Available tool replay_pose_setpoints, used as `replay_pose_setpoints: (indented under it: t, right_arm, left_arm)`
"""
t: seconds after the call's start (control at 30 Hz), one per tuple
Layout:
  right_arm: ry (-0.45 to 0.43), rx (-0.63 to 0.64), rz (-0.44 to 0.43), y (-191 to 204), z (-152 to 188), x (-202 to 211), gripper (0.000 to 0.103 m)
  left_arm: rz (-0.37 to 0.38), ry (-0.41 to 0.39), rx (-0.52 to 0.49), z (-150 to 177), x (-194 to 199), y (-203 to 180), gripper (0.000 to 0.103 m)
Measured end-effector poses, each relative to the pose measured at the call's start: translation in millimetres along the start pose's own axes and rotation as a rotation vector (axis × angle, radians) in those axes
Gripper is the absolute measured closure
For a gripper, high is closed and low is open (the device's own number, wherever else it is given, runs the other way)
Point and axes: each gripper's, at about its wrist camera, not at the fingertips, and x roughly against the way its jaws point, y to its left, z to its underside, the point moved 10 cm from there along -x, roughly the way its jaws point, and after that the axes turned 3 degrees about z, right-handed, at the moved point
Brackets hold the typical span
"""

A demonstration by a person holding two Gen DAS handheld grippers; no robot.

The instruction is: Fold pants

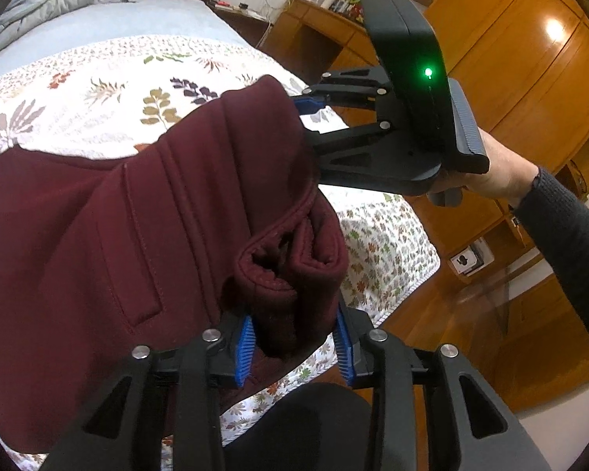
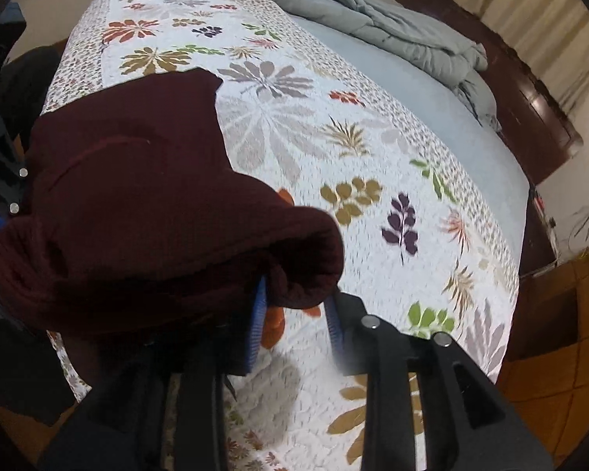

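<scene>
The pants are dark maroon fleece with a stitched pocket. They hang bunched above the flowered bedspread. My left gripper is shut on a thick fold of the waistband between its blue pads. My right gripper shows in the left wrist view at the upper right, shut on the far edge of the same end. In the right wrist view my right gripper pinches the maroon cloth, which drapes to the left and hides the left finger.
The bed has a white leaf-print quilt, a pale blue sheet and a grey duvet heaped at the headboard. A wooden wardrobe and a cluttered wooden desk stand beside the bed. The floor is wood.
</scene>
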Motion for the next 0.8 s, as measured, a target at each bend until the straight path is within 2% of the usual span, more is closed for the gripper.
replay_pose_setpoints:
  t: [0.07,0.1,0.13,0.2,0.23,0.27,0.3,0.33,0.37,0.43,0.47,0.5,0.6,0.67,0.73,0.8]
  right_arm:
    - [0.007,-0.06,0.001,-5,10,-2,0.062]
    - [0.014,-0.104,-0.005,-9,16,-3,0.051]
    - [0.03,-0.2,-0.019,-16,25,-4,0.032]
    - [0.065,-0.429,-0.104,-27,44,-6,0.011]
    - [0.101,-0.587,-0.157,-33,58,-8,0.011]
    - [0.149,-0.814,-0.246,-38,80,-11,0.011]
    - [0.158,-0.967,-0.323,-39,93,-11,0.011]
    - [0.133,-1.101,-0.395,-39,103,-7,0.011]
    - [0.07,-1.233,-0.479,-39,109,2,0.011]
    - [-0.051,-1.412,-0.666,-31,107,17,0.011]
    - [-0.097,-1.471,-0.773,-20,99,24,0.011]
    - [-0.115,-1.477,-0.834,-7,90,27,0.011]
    - [-0.09,-1.417,-0.904,27,64,26,0.011]
    - [-0.071,-1.391,-0.917,42,55,20,0.009]
    - [-0.068,-1.406,-0.938,48,52,14,0.009]
    - [-0.086,-1.433,-0.973,51,52,13,0.009]
  left_arm:
    - [0.017,0.01,0.006,3,-4,-1,0.062]
    - [0.021,0.012,0.006,4,-5,-1,0.061]
    - [0.023,0.012,0.006,5,-6,0,0.06]
    - [0.03,0.009,0.008,5,-7,0,0.06]
    - [0.035,0.01,0.013,5,-8,0,0.06]
    - [0.037,0.011,0.015,6,-7,0,0.06]
    - [0.039,0.011,0.016,6,-8,1,0.06]
    - [0.041,0.01,0.017,6,-8,1,0.06]
    - [0.047,0.011,0.019,7,-7,0,0.06]
    - [0.071,0.009,0.03,7,-6,-1,0.06]
    - [0.085,0.008,0.038,7,-5,-1,0.059]
    - [0.1,0.006,0.046,8,-3,-1,0.059]
    - [0.178,0.003,0.075,10,11,-2,0.055]
    - [0.259,-0.019,0.105,11,33,-4,0.046]
    - [0.301,-0.051,0.121,8,56,2,0.043]
    - [0.309,-0.099,0.129,-2,77,19,0.041]
